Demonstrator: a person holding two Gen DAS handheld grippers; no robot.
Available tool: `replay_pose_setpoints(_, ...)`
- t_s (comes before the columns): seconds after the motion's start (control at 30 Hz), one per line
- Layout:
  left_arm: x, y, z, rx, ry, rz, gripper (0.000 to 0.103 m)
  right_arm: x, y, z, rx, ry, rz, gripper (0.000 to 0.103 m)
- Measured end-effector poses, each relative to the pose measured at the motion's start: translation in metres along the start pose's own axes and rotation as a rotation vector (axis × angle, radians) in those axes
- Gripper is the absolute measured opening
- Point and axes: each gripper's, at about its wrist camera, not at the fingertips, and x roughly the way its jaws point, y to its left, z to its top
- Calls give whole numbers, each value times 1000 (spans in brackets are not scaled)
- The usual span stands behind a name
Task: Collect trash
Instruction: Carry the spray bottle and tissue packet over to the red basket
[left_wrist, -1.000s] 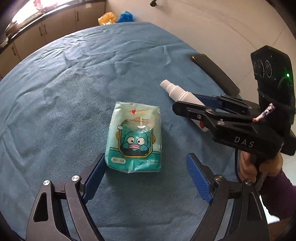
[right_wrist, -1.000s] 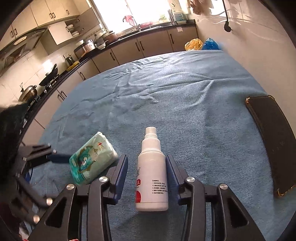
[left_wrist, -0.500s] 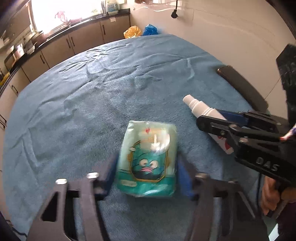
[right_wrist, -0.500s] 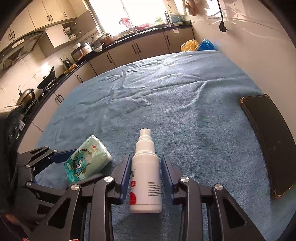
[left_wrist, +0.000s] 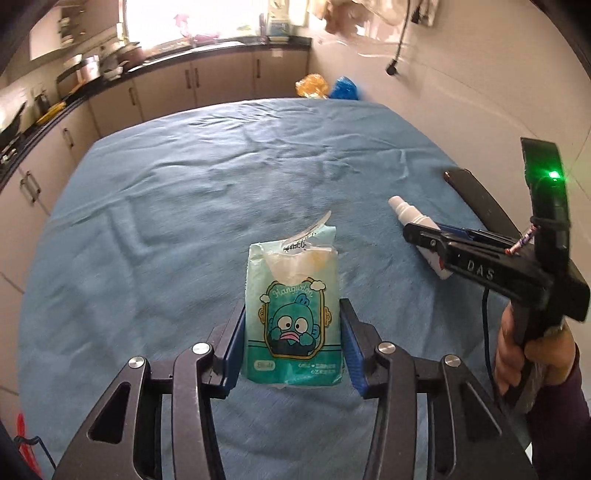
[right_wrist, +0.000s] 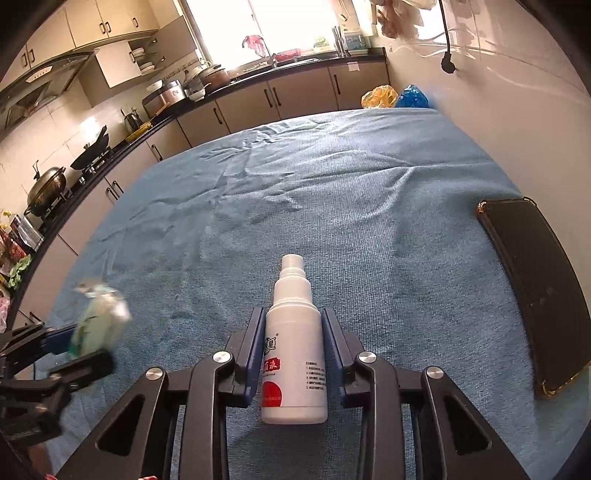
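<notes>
On blue cloth (right_wrist: 369, 206), left gripper (left_wrist: 293, 343) clamps tissue pack (left_wrist: 293, 314), right gripper (right_wrist: 293, 350) clamps spray bottle (right_wrist: 293, 354), phone (right_wrist: 532, 291) edge cropped.

"hangyodon" on the tissue pack (left_wrist: 293, 317) — "das" on the right gripper (left_wrist: 424, 236)

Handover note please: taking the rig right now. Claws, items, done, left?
Left claw: jaws have just closed on the teal tissue pack, pads pressing both sides; the pack looks lifted off the blue cloth.
Right claw: jaws have just closed on the white spray bottle, which seems to lie on the cloth.
Black phone lies untouched at the table's right edge.
Done: both items gripped.
Left: lift the bottle, carry both to a bin; none is in view.
</notes>
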Motion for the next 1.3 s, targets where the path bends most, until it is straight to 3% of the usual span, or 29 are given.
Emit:
replay_pose_setpoints(0.4, -59, 58, -60, -122, -42, 146, 45, 0, 2, 0, -2, -6, -32, 33)
replay_pose_setpoints(0.63, -92, 96, -102, -269, -33, 190, 45, -7, 20, -12, -81, 11, -147, 33)
replay_pose_setpoints(0.77, -117, 105, -122, -324, -70, 225, 45, -15, 23, -21, -89, 19, -160, 32)
replay_pose_setpoints(1.03, -138, 110, -150, -358, -83, 273, 45, -36, 31, -44, -12, 49, -57, 32)
replay_pose_setpoints(1.3, -157, 120, -173, -380, -88, 336, 45, -58, 72, -66, -45, 47, 25, 32)
